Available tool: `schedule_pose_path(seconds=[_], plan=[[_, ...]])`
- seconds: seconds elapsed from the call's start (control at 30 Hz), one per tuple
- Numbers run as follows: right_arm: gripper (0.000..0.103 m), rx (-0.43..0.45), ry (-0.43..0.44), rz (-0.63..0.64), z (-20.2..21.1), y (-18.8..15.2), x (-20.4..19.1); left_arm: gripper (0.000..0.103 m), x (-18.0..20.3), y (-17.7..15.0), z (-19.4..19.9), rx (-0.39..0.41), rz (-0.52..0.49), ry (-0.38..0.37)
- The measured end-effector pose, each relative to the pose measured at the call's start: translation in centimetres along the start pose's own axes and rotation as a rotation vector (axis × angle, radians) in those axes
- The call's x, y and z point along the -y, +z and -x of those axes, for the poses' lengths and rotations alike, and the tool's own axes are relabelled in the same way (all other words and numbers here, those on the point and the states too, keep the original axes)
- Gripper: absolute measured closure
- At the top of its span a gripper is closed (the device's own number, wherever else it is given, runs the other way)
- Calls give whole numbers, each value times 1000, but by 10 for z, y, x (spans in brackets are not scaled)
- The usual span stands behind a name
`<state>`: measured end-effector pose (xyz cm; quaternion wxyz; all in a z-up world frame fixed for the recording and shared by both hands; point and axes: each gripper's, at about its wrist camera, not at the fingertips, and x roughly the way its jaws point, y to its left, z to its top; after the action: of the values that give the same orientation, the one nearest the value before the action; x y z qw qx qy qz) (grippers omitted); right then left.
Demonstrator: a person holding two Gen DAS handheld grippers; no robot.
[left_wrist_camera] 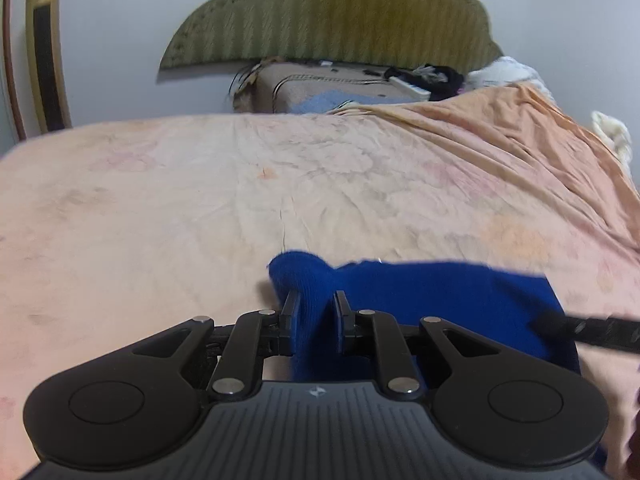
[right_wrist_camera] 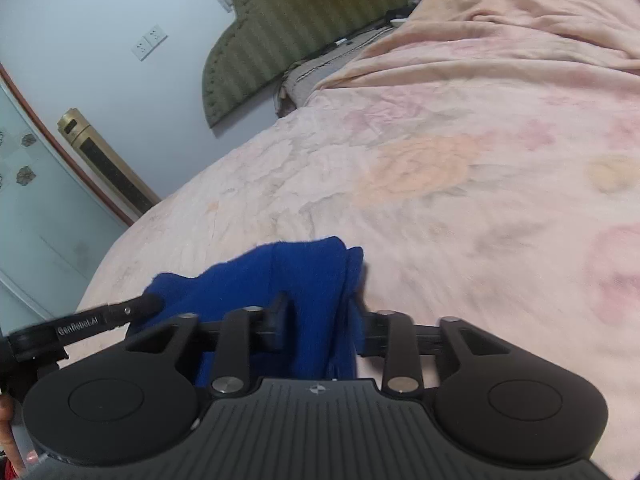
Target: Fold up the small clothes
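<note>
A blue knit garment (left_wrist_camera: 440, 300) is stretched out on the bed (left_wrist_camera: 200, 200) with its pink floral blanket, down around 6 o'clock in both wrist views. One bunched end is pinched tight in the left tongs (left_wrist_camera: 316, 304), and the other end is squeezed between the right tongs (right_wrist_camera: 320, 312), with the striped green headboard (left_wrist_camera: 340, 20) up at 12 o'clock.

White lettering reading "GenRobot.AI" is showing along the black arm of the left claw (right_wrist_camera: 154, 305) in the right wrist view. A small white emblem is sitting on each claw's ribbed housing, carrying no readable letters.
</note>
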<state>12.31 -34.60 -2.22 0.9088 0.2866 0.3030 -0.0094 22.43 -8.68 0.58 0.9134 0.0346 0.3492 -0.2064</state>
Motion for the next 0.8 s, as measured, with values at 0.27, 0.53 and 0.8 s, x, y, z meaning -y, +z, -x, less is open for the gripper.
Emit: schedule_pose_path(seconds=[0.27, 0.53, 0.8], plan=[[44, -37, -114, 220, 57, -66, -17, 79, 20, -77, 72, 47, -82, 120], [38, -8, -90, 159, 94, -96, -15, 28, 24, -110, 119, 35, -17, 45], [50, -67, 109, -26, 91, -105, 15, 44, -18, -130, 94, -96, 204, -134]])
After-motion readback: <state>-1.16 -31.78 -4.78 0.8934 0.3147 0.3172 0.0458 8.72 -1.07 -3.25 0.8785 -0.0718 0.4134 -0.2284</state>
